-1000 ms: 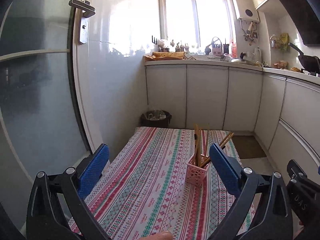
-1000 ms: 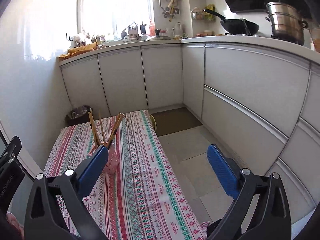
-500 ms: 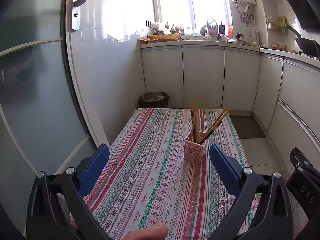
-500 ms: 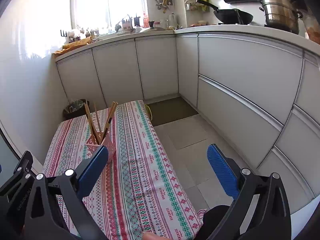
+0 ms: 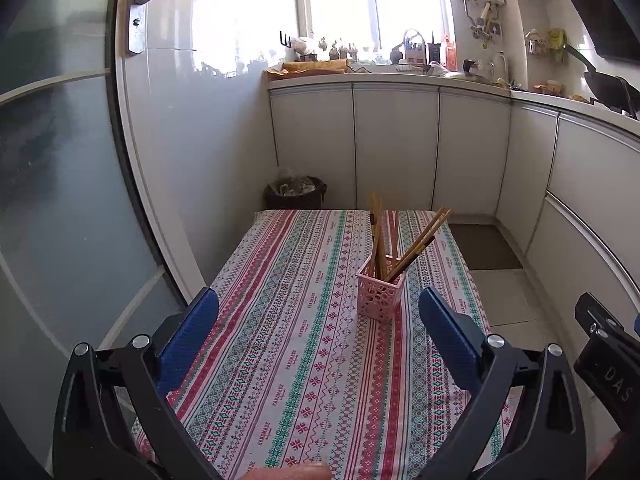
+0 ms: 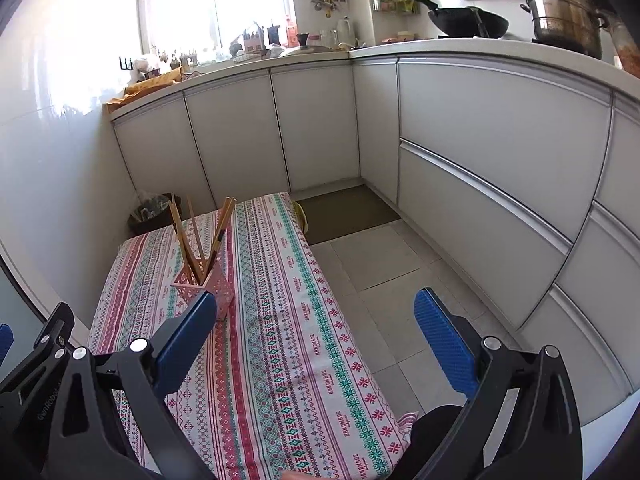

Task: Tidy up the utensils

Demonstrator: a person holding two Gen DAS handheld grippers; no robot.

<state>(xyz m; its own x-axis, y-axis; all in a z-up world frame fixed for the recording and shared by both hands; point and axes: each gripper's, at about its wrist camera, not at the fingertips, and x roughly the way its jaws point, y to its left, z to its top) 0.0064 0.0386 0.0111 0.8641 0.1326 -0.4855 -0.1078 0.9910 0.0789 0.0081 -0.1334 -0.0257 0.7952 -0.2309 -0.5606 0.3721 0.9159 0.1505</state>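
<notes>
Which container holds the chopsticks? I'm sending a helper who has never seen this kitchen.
Find the low table with the striped patterned cloth by the white cabinets. On it stands a small square pink plastic basket with perforated sides, wooden chopsticks fanning out; it is the only item on the cloth.

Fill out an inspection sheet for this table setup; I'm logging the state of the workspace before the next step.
Surface: patterned tablecloth, flat.
Job's things: chopsticks stand in the pink holder, leaning apart.
Clutter: nothing seen on the cloth.
Grippers: left gripper and right gripper open, empty.
Cables: nothing seen.
Surroundings: white cabinets, bin behind the table, wok and steamer pot on the counter.
</notes>
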